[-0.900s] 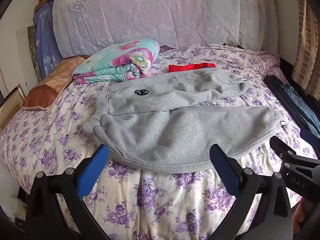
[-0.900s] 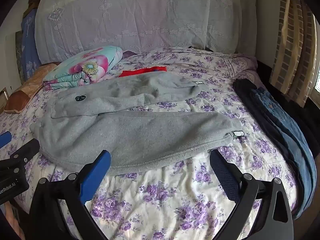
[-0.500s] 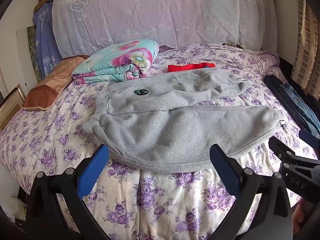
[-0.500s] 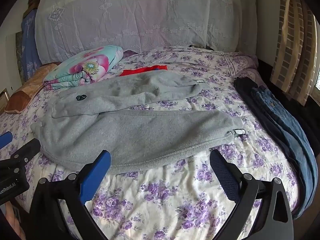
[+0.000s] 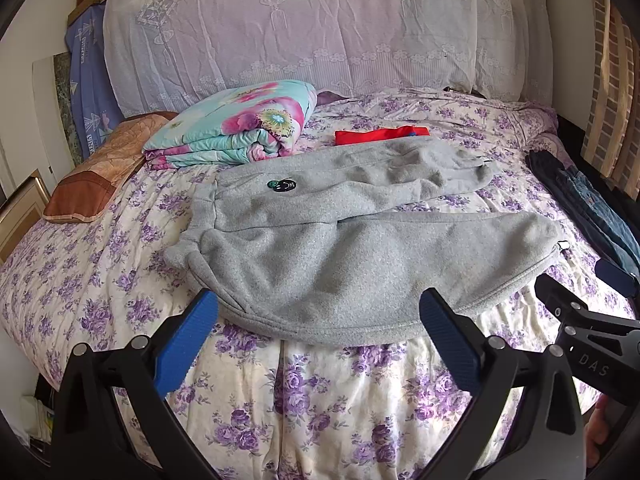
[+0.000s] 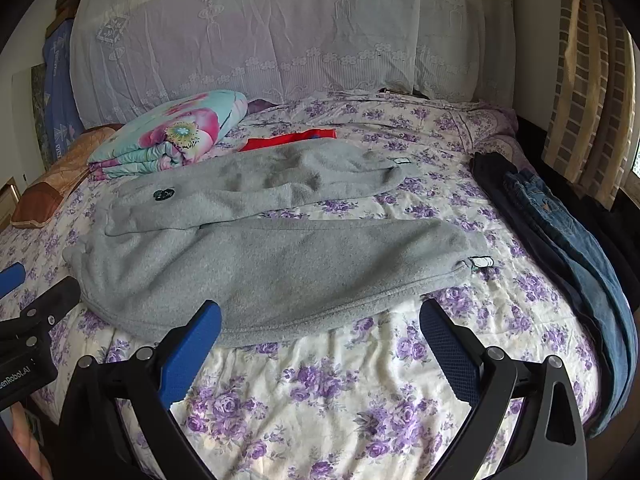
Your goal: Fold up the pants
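Both the left hand-held gripper [image 5: 318, 310] and right hand-held gripper [image 6: 320, 322] hovered spread wide over grey pants [image 5: 340, 240] unfolded on the bed [image 5: 320, 400].

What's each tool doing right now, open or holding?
Left tool: open, empty, above the near edge of the grey fleece pants.
Right tool: open, empty.

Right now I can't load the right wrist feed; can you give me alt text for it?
Grey sweatpants lie spread flat on a purple-flowered bedspread, waistband left, legs pointing right, unfolded. The open right gripper hovers at their near edge, holding nothing. Dark jeans lie along the right side, a folded floral quilt behind.
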